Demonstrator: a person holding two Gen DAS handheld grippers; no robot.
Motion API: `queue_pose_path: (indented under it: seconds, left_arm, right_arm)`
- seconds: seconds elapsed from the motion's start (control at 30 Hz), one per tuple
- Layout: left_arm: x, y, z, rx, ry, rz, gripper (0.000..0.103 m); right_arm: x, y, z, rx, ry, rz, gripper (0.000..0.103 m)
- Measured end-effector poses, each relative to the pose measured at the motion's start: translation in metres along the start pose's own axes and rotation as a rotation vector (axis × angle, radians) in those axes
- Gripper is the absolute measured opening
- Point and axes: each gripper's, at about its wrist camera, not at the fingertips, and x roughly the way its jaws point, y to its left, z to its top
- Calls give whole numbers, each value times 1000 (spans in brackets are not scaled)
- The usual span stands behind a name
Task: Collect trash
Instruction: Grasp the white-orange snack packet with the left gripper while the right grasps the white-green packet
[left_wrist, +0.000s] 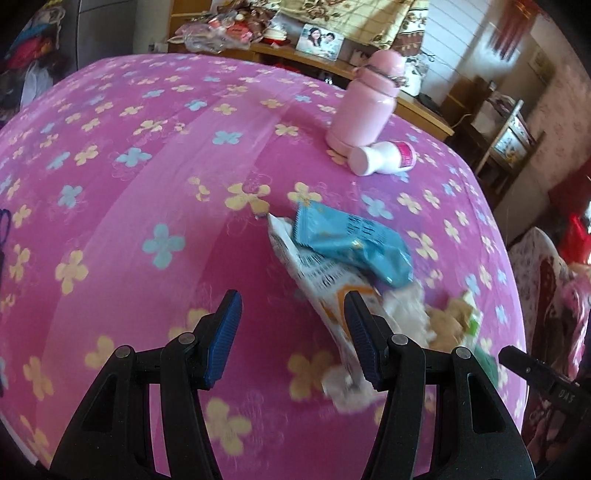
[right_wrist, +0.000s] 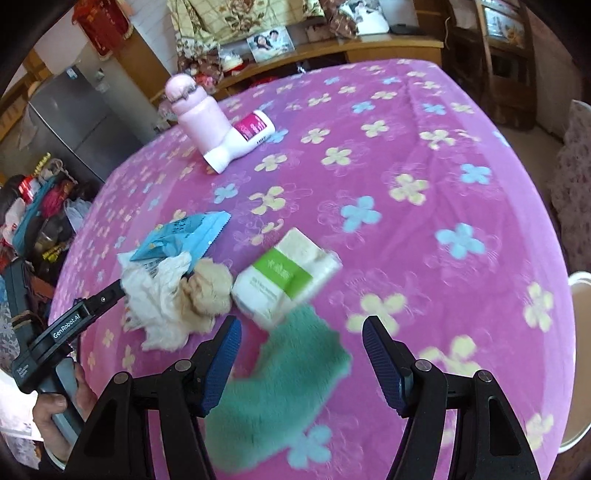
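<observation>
A trash heap lies on the pink flowered tablecloth (left_wrist: 147, 166): a blue wrapper (left_wrist: 354, 243), a white printed wrapper (left_wrist: 317, 273) under it and a beige crumpled tissue (left_wrist: 443, 321). My left gripper (left_wrist: 291, 299) hovers open just left of the heap, its right finger overlapping the white wrapper in this view. In the right wrist view the blue wrapper (right_wrist: 184, 236), white wrapper (right_wrist: 155, 291), beige tissue (right_wrist: 207, 291) and a white-and-green tissue pack (right_wrist: 288, 277) lie ahead. My right gripper (right_wrist: 302, 325) stands open above a green cloth (right_wrist: 280, 387), holding nothing.
A pink flask (left_wrist: 369, 103) stands at the far side with a white bottle (left_wrist: 384, 158) lying against it. A person's hand (right_wrist: 55, 406) holds the left gripper (right_wrist: 118, 288) beside the white wrapper. A wooden shelf (right_wrist: 388, 46) with a framed photo runs behind the table.
</observation>
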Motion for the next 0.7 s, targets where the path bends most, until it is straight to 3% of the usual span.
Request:
queue_pose_path:
  seconds: [0.23, 0.33, 0.4, 0.5, 0.6, 0.7]
  left_arm:
    - [28, 4, 11, 4, 53, -7, 56]
    - [37, 4, 15, -3, 70, -28, 55]
    - [41, 5, 17, -13, 81, -43, 43]
    - [42, 7, 19, -20, 88, -75, 26]
    - [37, 8, 19, 0, 77, -76, 18]
    - [28, 12, 15, 7, 69, -72, 14]
  right_arm:
    - [43, 4, 23, 49, 85, -32, 55]
    - [53, 12, 35, 35, 63, -26, 55]
    - [58, 16, 42, 34, 65, 14, 55]
    - [55, 25, 44, 11, 49, 2, 55]
    - [54, 32, 40, -6, 39, -58, 56]
    - [61, 34, 34, 11, 48, -60, 56]
